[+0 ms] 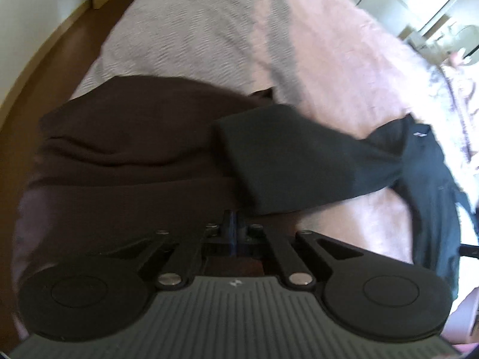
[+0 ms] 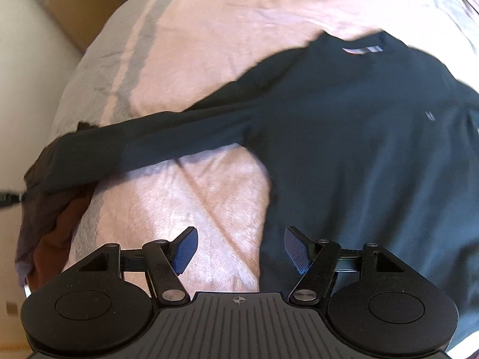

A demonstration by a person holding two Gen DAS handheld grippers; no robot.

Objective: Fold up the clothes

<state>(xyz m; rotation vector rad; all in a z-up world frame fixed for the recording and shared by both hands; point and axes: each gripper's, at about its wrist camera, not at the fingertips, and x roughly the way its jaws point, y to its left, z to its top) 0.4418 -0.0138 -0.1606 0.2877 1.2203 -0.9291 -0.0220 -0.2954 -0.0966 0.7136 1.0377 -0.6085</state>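
Note:
A dark green long-sleeved sweater (image 2: 359, 125) lies spread on a pink bed cover, its body at the right and one sleeve (image 2: 143, 143) stretched out to the left. In the left wrist view the sleeve's cuff end (image 1: 287, 155) reaches down to my left gripper (image 1: 234, 224), whose jaws are pressed together on the sleeve's lower edge. My right gripper (image 2: 239, 248) is open and empty, low over the bed cover at the sweater's bottom left edge.
A pile of dark brown clothing (image 1: 119, 137) lies under and left of the sleeve; it also shows in the right wrist view (image 2: 51, 209). The pink bed cover (image 2: 209, 45) fills the far side. Wooden floor (image 1: 45, 68) lies beyond the bed's left edge.

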